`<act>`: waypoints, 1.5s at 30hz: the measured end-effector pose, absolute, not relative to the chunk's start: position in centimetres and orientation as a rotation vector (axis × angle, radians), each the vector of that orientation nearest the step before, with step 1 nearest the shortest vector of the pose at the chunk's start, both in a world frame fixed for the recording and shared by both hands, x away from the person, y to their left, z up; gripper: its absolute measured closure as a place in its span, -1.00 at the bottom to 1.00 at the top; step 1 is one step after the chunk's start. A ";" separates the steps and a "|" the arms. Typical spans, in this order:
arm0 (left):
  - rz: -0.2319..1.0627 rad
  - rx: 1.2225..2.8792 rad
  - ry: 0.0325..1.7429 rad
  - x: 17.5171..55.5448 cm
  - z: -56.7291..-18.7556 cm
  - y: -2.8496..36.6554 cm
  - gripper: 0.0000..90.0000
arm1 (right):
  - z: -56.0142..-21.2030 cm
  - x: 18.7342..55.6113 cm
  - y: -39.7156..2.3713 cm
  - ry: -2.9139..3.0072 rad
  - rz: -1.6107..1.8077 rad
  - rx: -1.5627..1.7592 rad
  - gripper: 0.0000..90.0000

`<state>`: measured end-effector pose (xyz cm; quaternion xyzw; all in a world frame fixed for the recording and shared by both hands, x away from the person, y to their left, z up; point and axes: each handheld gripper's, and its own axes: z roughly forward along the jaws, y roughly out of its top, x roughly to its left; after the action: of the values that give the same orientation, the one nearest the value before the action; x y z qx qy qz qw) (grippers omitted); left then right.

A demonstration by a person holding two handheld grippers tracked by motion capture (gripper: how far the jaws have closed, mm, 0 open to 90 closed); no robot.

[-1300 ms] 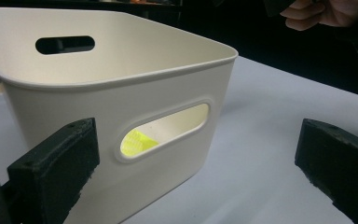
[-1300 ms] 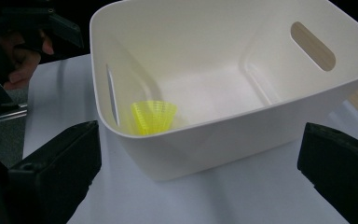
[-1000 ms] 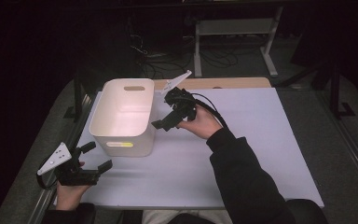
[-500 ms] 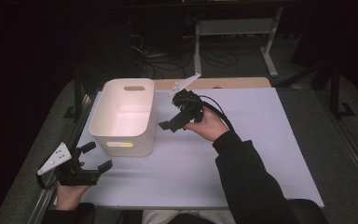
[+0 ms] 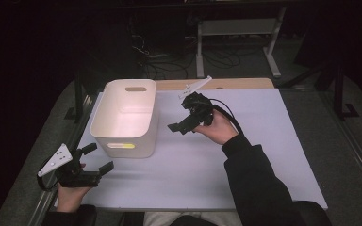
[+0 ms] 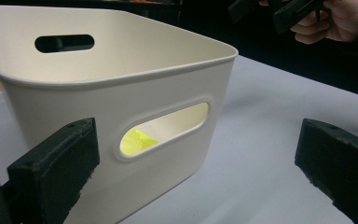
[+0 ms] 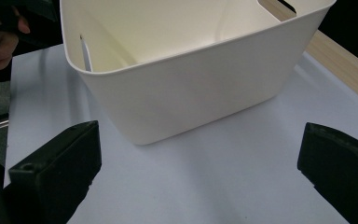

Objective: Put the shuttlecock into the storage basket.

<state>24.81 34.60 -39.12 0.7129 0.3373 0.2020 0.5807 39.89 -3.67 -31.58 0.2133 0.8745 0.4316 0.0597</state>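
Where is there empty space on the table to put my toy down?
The widest bare patch of the table is right of the right gripper, out to the table's right edge. Another lies between the white bin and the near edge. The near left corner is crowded by the left gripper.

Left gripper (image 5: 98, 159): black body, two blocky black jaws with a rough, matt face; a small round hole shows near the tip of one jaw in the left gripper view. Grey three-cornered plate (image 5: 55, 160) on top, dotted with small dark marks. Black cable looping off the rear.

Right gripper (image 5: 180, 126): same black build, squared jaws, grey plate (image 5: 195, 86) with small dark marks. Black cable (image 5: 230, 116) curving away in an arc.

Person: right arm in a dark long sleeve (image 5: 259, 183), cuff at the wrist; dark cuff (image 5: 70, 216) at the left wrist; light trousers at the table edge.
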 end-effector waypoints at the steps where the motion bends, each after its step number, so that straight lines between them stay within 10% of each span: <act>1: 0.472 1.668 0.788 24.8 -39.1 34.6 -1.00 | -31.7 39.9 -4.0 2.641 1.307 0.646 -1.00; 45: 0.466 1.672 0.793 24.9 -39.2 34.5 -1.00 | -34.5 38.4 -10.8 2.563 1.371 0.810 -1.00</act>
<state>24.87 34.52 -39.15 0.7148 0.3389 0.1994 0.5784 38.43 -10.78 -34.50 0.2680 0.8477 0.4536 0.0621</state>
